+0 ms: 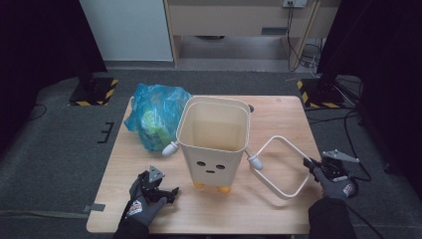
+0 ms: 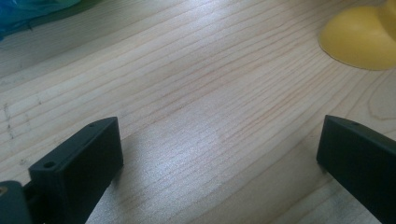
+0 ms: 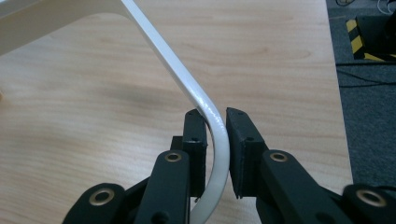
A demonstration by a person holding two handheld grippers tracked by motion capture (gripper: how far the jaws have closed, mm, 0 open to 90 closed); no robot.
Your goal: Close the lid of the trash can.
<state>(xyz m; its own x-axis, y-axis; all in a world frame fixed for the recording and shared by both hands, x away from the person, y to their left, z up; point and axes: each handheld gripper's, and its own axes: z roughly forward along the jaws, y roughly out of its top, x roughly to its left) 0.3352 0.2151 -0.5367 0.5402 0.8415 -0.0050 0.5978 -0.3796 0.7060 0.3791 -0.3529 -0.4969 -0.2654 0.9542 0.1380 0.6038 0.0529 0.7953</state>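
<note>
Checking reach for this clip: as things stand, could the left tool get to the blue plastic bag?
Probably yes. The left tool sits open and empty on the table, and bare wood lies between it and the blue bag behind it. The cream bin stands to the side, off that path.

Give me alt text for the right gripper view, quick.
The right claw is closed on the curved corner of a white frame, which arcs up and away to the upper left. Beneath lies a light wooden table, with dark floor past its right edge.
</note>
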